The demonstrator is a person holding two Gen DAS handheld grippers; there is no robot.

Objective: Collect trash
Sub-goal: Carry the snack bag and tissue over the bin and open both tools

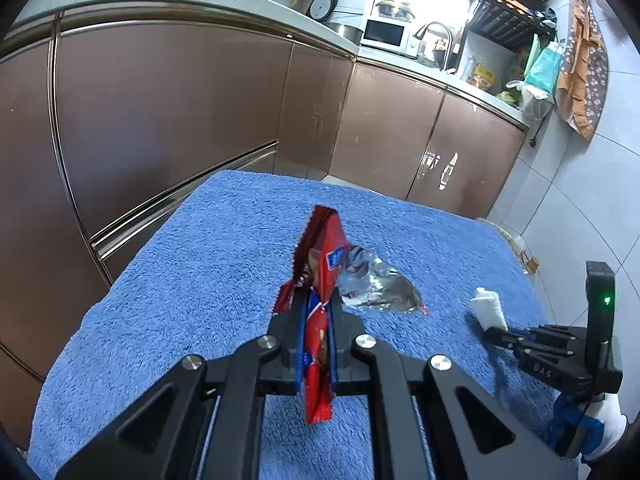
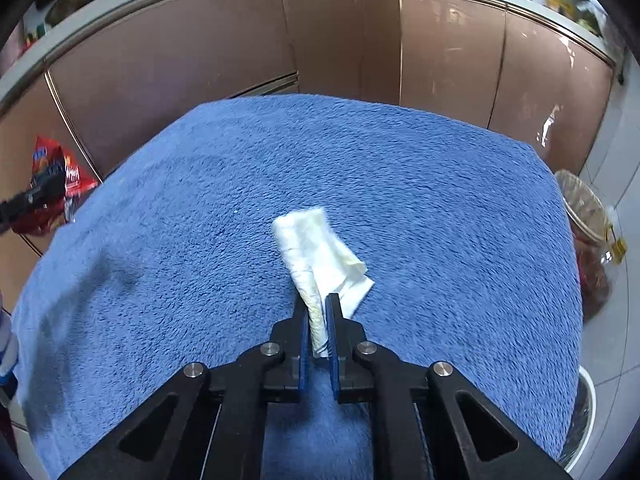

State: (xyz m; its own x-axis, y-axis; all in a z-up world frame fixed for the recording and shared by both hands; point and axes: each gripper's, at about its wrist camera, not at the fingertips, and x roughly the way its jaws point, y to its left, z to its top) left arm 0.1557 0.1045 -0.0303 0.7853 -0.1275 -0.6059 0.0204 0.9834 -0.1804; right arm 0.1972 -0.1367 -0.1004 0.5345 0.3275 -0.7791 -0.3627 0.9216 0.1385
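Both fisheye views are bending straight cabinet point(image 1: 168, 112) edges into arcs, and dark vignetting is closing in at the corners. Strong light is blowing out the wall above the microwave point(image 1: 386, 34), far ahead of the left gripper. Glare is streaking the glossy doors. Soft shadows are lying on the blue towel point(image 2: 400, 184) left of the right gripper, whose view is slightly smeared at the rim, probably from motion.

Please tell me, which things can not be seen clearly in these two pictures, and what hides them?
- Red snack wrapper: left wrist view; the middle is covered by the left gripper jaws, and the printed text is too small.
- Crumpled white paper tissue: right wrist view; the lower end is hidden between the right gripper jaws.
- Bin with clear plastic liner: right wrist view; partly behind the blue fleece cloth, its contents blurred.
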